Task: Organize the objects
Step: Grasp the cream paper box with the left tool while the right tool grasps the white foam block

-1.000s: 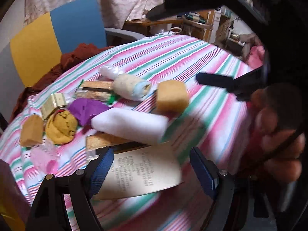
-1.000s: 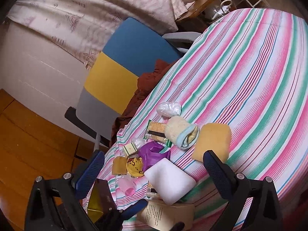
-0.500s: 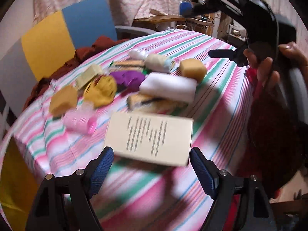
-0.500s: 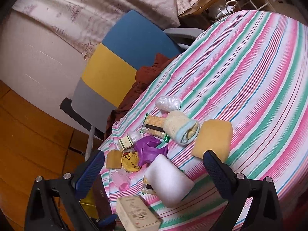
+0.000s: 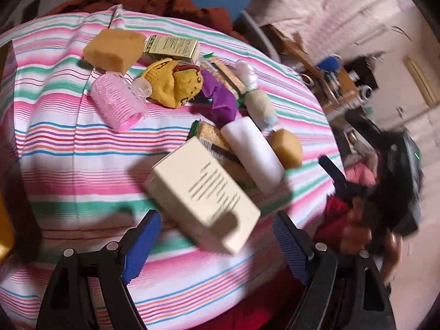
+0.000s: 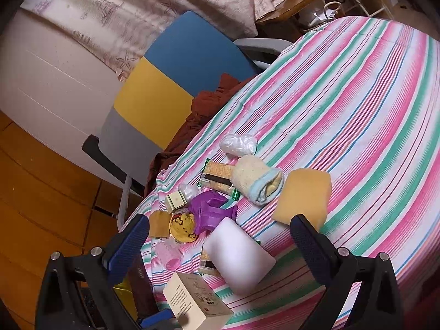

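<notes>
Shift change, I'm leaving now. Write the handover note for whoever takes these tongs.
Left tongs: open, empty; the box lies just ahead between the pads, near the cloth's edge, blurred.
Right tongs: open, empty, above the pile.
Pile: white block, sponge, pink roller, purple wrap, snack bar, all jumbled together.
Done: nothing visibly sorted.
Left: everything, perhaps the box first.
</notes>
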The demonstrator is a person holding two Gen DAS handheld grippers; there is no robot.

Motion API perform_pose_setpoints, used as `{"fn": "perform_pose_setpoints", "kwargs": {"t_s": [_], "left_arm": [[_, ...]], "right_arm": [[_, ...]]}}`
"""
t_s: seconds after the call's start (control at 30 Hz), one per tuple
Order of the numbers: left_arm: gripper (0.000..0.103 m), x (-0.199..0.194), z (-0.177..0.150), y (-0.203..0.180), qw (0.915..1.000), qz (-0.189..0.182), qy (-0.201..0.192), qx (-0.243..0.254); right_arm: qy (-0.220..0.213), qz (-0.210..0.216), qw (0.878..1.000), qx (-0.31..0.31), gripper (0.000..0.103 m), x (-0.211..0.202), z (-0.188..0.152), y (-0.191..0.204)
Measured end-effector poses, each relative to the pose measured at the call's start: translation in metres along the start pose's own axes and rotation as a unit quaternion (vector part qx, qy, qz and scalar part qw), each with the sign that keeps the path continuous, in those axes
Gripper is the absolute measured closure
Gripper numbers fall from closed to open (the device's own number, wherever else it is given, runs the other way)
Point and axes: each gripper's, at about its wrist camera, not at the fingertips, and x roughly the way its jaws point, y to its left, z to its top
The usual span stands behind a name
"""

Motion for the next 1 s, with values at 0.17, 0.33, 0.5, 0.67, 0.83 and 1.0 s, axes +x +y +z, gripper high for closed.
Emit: {"fn": "perform_pose_setpoints", "kwargs": {"t_s": [0.17,0.33,0.5,0.67,0.83,1.0], "left_arm": [[0.018,0.024,0.013,-0.017,0.9981,0.061,0.001,-0.005],[0.018,0.041,0.019,-0.034,0.9875,0.138,0.005,0.075],[0.018,0.044,0.019,-0.031,0.9805,0.163,-0.002,0.11],[0.027,0.033,0.016,-0.01,0.9895,0.116,-0.007,0.085],[0.041,0.015,0.006,0.014,0.9942,0.078,-0.017,0.072],[0.047,0.004,-0.006,0.011,0.9896,0.078,-0.04,0.114]], "right_arm": [[0.0,0.006,1.0,0.001,0.0,0.001,-0.001,0.0],[0.006,0.005,1.0,0.002,0.0,0.003,-0.001,0.0],[0.017,-0.005,1.0,-0.004,0.0,0.008,-0.002,0.001],[0.044,-0.027,0.998,-0.045,0.0,0.02,-0.007,0.013],[0.093,-0.072,0.984,-0.135,0.0,0.044,-0.024,0.038],[0.147,-0.155,0.955,-0.207,0.001,0.077,-0.047,0.05]]}}
